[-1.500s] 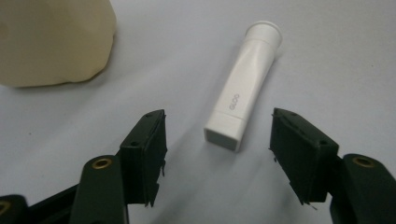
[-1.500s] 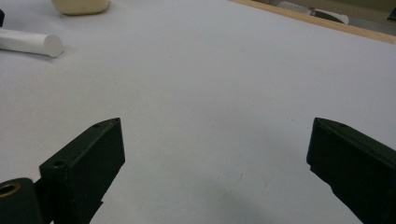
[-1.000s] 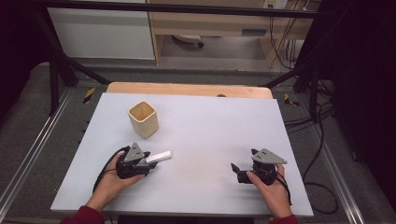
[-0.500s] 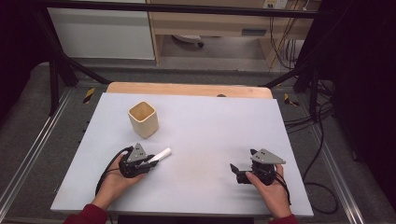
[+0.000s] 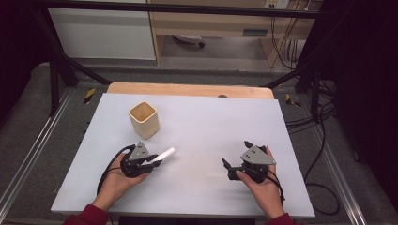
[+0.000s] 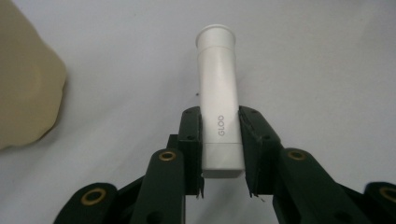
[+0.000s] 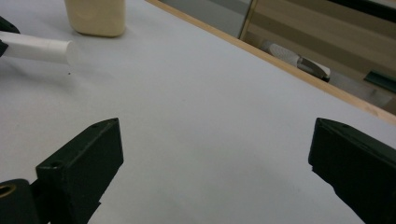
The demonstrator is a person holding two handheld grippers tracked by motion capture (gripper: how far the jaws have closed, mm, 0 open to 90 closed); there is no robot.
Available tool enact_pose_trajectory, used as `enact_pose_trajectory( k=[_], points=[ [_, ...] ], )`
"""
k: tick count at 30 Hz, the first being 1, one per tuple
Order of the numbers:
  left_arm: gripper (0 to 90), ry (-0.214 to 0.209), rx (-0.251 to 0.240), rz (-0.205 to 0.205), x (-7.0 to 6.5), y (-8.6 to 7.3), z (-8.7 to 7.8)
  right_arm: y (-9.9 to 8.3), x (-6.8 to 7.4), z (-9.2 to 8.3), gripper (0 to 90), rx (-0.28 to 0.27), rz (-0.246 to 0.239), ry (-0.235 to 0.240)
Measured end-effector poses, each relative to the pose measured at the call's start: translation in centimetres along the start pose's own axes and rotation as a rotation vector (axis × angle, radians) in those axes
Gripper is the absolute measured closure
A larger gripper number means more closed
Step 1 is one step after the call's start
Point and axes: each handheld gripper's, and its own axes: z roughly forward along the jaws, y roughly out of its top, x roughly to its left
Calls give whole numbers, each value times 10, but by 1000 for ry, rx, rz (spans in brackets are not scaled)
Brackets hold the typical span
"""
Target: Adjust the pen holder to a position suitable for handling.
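Tube grip looks solid: left gripper (image 6: 219,140) has just closed its jaws on the capped end of the white GLOO tube (image 6: 218,107), near the beige cup (image 5: 143,119). Probably light, stiff, a bit slick, so hold the body. Long axis lies flat, pointing up-right. Right gripper (image 7: 212,154) is wide apart, holding nothing.
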Motion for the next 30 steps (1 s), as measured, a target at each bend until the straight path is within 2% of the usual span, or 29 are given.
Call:
enact_pose_trajectory(
  k=[1,2,4,5,7,8,9,11,12,14,15,16,17,18,21,24,26,28,29,30],
  points=[
    [716,-7,-1,5,-1,4,1,7,4,9,39,-4,-40,4],
    [715,-8,-3,10,-1,8,2,9,5,14,42,-6,-51,7],
    [716,-11,-1,6,-1,14,4,12,6,19,43,-4,-58,13],
    [716,2,6,1,-1,15,6,14,7,23,43,-3,-68,17],
    [716,-1,9,-24,0,16,9,18,12,37,48,-1,-71,31],
    [716,-5,10,-32,0,15,10,18,12,37,48,-1,-71,31],
    [716,-6,12,-42,-1,14,10,18,18,45,51,6,-81,48],
    [716,-4,11,-49,-3,12,9,18,22,48,51,15,-82,60],
    [716,-6,6,-55,-5,12,8,16,35,54,51,59,-111,78],
    [716,-7,5,-51,-7,12,7,13,47,56,48,96,-129,90],
    [716,-11,5,-49,-9,13,6,13,47,56,48,96,-129,90],
    [716,-12,5,-40,-11,13,5,12,59,55,42,114,-155,110],
    [716,-14,5,-34,-12,14,4,12,59,55,42,114,-155,110],
    [716,-18,1,-33,-13,14,4,14,66,54,40,115,-189,115],
    [716,-36,2,-44,-14,15,4,15,72,55,41,111,-232,118],
    [716,-58,21,-17,-20,17,6,15,75,57,41,118,-264,114],
    [716,-62,21,-17,-21,18,6,15,77,56,42,114,-292,108],
    [716,-68,19,-17,-22,19,5,15,79,56,44,114,-299,108],
    [716,-74,17,-20,-23,20,5,15,81,55,47,111,-316,110],
    [716,-73,16,-22,-23,20,5,15,87,55,54,113,-355,111]
  ],
)
